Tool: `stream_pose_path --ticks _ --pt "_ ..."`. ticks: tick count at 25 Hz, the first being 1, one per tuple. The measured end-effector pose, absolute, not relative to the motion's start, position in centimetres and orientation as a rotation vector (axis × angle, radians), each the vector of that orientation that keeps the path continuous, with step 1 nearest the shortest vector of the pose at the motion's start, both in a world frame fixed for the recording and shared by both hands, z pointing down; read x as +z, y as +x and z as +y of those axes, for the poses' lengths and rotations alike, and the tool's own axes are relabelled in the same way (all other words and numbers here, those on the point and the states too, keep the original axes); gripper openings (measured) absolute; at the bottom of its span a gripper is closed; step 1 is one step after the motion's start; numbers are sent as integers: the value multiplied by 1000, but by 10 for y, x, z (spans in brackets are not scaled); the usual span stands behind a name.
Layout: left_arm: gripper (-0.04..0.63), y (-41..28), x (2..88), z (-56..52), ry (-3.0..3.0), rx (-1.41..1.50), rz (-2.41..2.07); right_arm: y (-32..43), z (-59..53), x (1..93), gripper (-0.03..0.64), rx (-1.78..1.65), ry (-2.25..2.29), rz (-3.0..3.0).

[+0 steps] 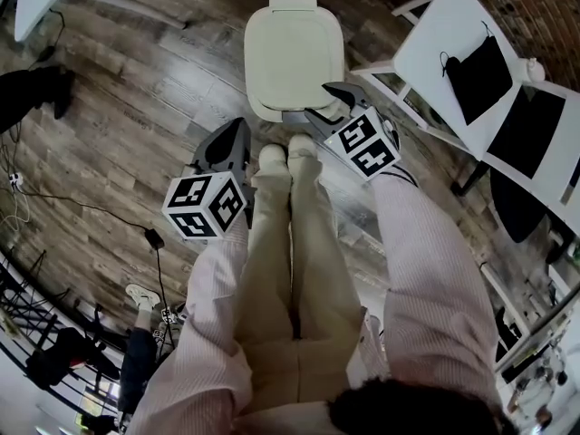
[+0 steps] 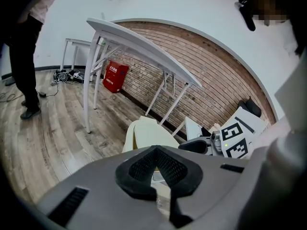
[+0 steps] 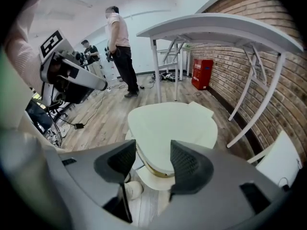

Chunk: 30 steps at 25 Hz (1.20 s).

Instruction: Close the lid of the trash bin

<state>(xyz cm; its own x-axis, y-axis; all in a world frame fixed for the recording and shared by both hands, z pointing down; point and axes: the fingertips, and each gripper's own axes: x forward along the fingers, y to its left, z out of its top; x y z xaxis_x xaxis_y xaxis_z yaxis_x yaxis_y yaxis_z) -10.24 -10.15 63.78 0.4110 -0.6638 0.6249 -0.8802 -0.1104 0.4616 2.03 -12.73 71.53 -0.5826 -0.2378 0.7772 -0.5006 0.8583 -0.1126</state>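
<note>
The bin [image 1: 293, 53] stands on the wood floor [image 1: 136, 107] just ahead of the person's shoes [image 1: 272, 158]. Its cream lid [image 3: 168, 128] lies down over it (a thin gold rim shows under the near edge, so I cannot tell whether it sits fully home). The right gripper [image 1: 317, 102] hovers at the lid's near right corner, jaws wide with nothing held; whether it touches is unclear. The left gripper [image 1: 237, 127] hangs to the left, clear of the bin, jaws pressed together and empty. A white chair [image 1: 435, 34] with a black cloth [image 1: 478, 75] crowds the bin's right side. A white bench [image 3: 216, 28] stands behind the bin along the brick wall [image 3: 268, 75]. A red box [image 3: 201, 73] and another person [image 3: 120, 47] are well beyond. Cables [image 1: 63, 202] trail across the floor on the left.
</note>
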Motion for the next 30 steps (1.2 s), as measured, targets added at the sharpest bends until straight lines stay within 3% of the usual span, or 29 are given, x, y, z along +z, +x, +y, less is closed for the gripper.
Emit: stream_pose_path --ticks 13,16,22,30 --pt "-8 -93 669 -99 1845 346 -1294 23 -131 733 215 680 661 -2294" --pt "-8 -91 673 -100 1847 348 -1283 26 -135 735 187 719 712 -2290" --pt "-8 -90 682 -102 1856 354 -1267 36 -144 749 28 627 812 -2222" --pt "-8 -94 694 -105 1860 366 -1254 36 -141 766 18 583 816 -2163"
